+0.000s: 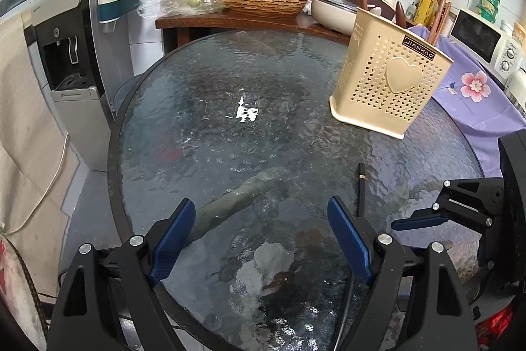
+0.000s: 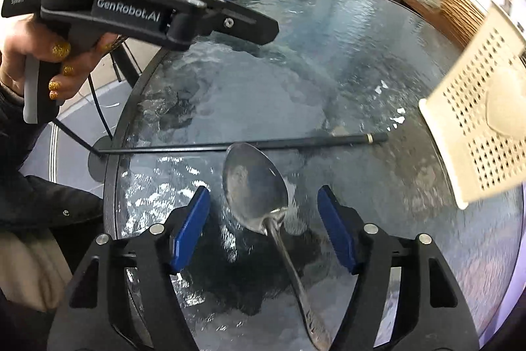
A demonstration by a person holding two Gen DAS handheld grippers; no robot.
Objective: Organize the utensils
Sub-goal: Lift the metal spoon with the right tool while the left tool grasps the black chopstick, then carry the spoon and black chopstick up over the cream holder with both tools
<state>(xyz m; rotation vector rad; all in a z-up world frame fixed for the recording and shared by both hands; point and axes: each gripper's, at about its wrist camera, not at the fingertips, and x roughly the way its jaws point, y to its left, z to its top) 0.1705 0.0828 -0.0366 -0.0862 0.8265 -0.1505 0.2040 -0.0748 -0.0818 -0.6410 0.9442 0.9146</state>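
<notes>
Both grippers hung with jaws spread: the right gripper [image 2: 263, 229] straddled a metal spoon [image 2: 254, 186] lying free near the glass table's [image 2: 328, 61] edge, the left gripper [image 1: 261, 239] gripped nothing

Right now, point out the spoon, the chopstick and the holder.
spoon [image 2: 254, 186], right wrist view, on its bowl.
chopstick [image 2: 296, 142], right wrist view, mid-shaft.
holder [image 1: 391, 81], left wrist view, on its front wall.
</notes>
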